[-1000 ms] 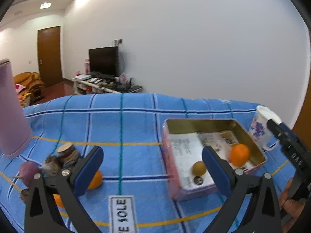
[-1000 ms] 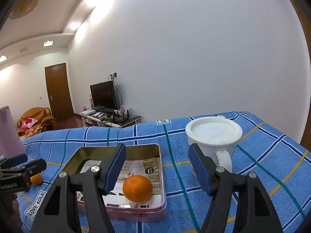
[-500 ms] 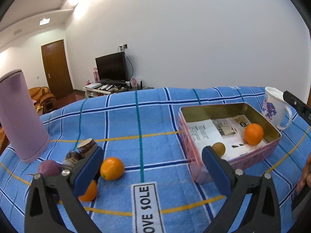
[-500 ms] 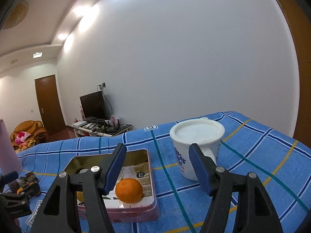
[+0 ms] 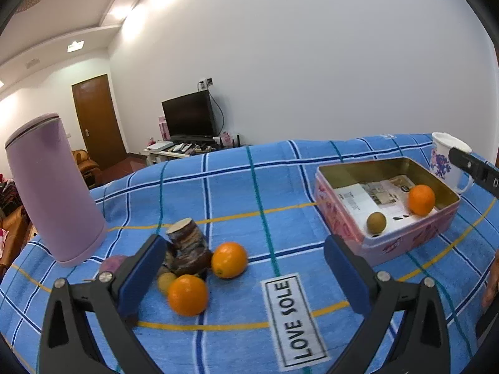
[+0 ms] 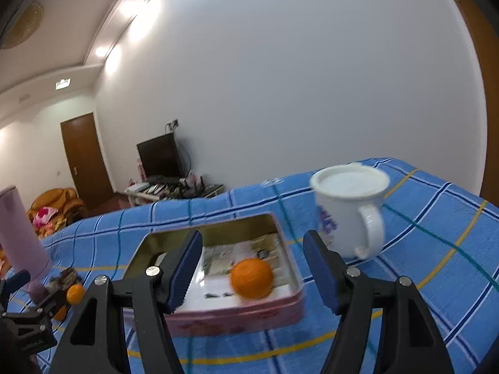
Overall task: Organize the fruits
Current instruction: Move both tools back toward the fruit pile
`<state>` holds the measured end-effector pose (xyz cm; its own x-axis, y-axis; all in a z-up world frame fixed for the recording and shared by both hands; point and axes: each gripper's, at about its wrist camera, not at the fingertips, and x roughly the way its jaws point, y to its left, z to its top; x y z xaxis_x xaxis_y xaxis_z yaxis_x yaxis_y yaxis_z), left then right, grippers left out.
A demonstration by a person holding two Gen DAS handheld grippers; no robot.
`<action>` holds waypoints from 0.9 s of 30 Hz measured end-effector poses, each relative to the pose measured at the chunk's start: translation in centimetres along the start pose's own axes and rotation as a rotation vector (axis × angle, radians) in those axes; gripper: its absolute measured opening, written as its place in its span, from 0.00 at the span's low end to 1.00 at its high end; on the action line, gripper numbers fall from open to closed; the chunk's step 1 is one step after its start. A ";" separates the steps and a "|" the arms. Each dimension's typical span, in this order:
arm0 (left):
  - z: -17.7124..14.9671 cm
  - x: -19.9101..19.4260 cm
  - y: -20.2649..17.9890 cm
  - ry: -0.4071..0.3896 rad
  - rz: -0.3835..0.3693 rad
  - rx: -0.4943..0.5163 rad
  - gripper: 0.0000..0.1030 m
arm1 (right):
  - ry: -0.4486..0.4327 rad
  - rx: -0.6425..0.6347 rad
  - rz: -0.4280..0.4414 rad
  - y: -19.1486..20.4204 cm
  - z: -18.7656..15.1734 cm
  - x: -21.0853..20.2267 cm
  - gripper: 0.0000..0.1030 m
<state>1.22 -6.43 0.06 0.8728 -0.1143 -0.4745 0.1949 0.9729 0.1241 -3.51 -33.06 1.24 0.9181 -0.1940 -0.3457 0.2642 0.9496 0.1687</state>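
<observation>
Cloth label (image 5: 294, 318): reads "LOVE SOLE" | Left gripper (image 5: 243, 272): released, empty, above two oranges (image 5: 229, 260) on blue cloth | Right gripper (image 6: 251, 269): released, empty, over pink tin (image 6: 280, 307) | Tin: holds orange (image 6: 252, 278), brown fruit (image 5: 376, 222), printed sheet, text unreadable

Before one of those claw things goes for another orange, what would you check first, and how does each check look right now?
1. Left gripper empty, fingers apart: ok.
2. Right gripper empty: ok.
3. Loose oranges, near one and far one, clear to reach from above: ok.
4. Tin has room beside its orange and small brown fruit: ok.
5. Mug clear of the tin: ok.
6. Fruit hidden behind the left finger: cannot tell.
</observation>
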 end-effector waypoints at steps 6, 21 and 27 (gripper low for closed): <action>-0.3 0.1 1.8 0.006 0.006 -0.028 1.00 | 0.037 -0.017 0.047 3.1 -0.9 0.1 0.66; -1.1 0.4 7.2 0.024 0.043 -0.088 1.00 | 0.086 -0.073 0.179 11.6 -2.9 0.7 0.66; -1.6 0.9 10.0 0.045 0.065 -0.146 1.00 | 0.110 -0.102 0.218 14.9 -3.6 1.1 0.66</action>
<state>3.28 3.52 -0.52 0.8596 -0.0445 -0.5090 0.0689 0.9972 0.0291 0.42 -18.27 0.08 0.9109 0.0404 -0.4107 0.0273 0.9871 0.1578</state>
